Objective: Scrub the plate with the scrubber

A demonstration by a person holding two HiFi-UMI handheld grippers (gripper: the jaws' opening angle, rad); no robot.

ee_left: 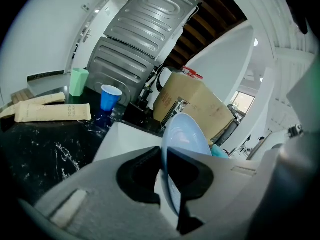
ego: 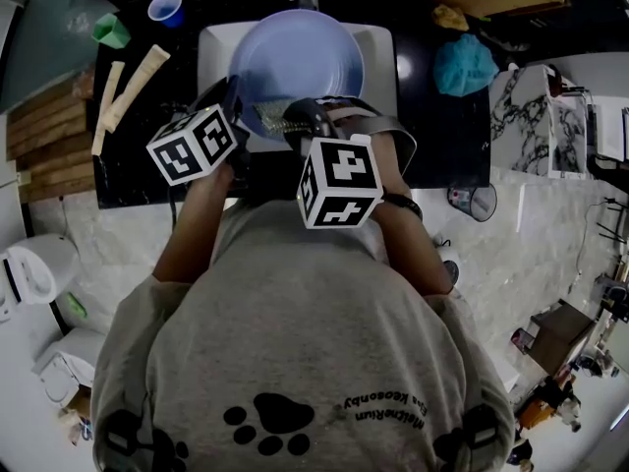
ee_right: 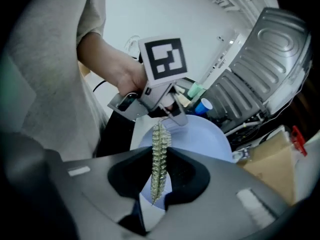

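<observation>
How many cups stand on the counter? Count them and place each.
2. A green cup and a blue cup stand on the black counter, left of the sink; others may be hidden.

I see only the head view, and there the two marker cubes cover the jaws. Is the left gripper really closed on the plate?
Observer: Yes. In the left gripper view, the left gripper has its jaws shut on the rim of the plate, which shows edge-on.
Operator: And the right one, does it hold the scrubber?
Observer: Yes. In the right gripper view, the right gripper clamps the scrubber, a thin, ribbed, greenish pad seen edge-on.
Operator: Where does the scrubber's free end point?
Observer: It reaches over the plate's face and ends close to the left gripper's jaws. Whether it touches the plate, I cannot tell.
</observation>
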